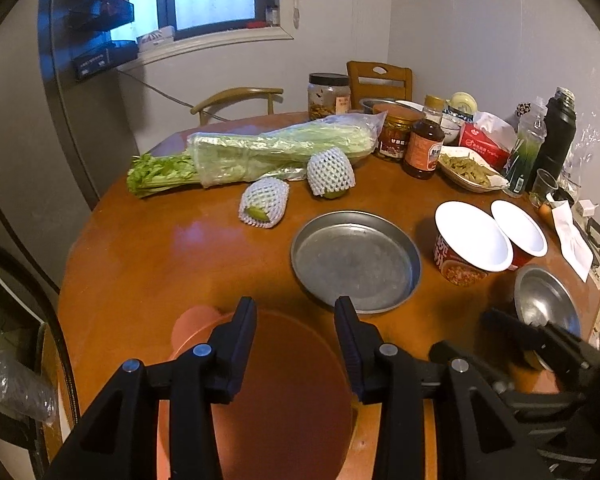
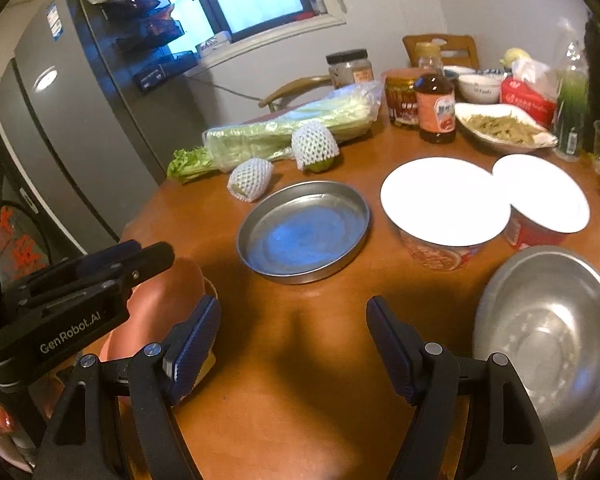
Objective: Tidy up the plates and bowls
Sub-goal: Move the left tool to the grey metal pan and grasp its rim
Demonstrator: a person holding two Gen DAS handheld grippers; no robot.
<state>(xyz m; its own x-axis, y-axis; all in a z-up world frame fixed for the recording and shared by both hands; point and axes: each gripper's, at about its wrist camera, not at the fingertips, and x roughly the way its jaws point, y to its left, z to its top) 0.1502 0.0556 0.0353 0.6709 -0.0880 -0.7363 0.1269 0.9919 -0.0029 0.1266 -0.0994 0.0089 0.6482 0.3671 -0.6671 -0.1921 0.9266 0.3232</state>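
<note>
A round metal plate [image 1: 356, 260] lies in the middle of the round wooden table [image 1: 148, 252]; it also shows in the right wrist view [image 2: 304, 232]. A steel bowl [image 2: 548, 344] sits at the near right, also in the left wrist view [image 1: 544, 304]. Two paper noodle bowls [image 1: 472, 240] [image 1: 520, 228] stand beyond it, also in the right wrist view [image 2: 446, 204] [image 2: 544, 196]. An orange-brown bowl [image 1: 280, 392] sits at the near left edge. My left gripper [image 1: 296, 312] is open above this bowl. My right gripper [image 2: 294, 312] is open and empty over bare table.
Bagged celery [image 1: 260, 152] and two net-wrapped fruits [image 1: 264, 202] [image 1: 331, 172] lie at the back left. Jars, a sauce bottle [image 1: 424, 144], a dish of food [image 1: 468, 168], tissues and a flask crowd the back right. A fridge [image 2: 80, 120] stands left of the table.
</note>
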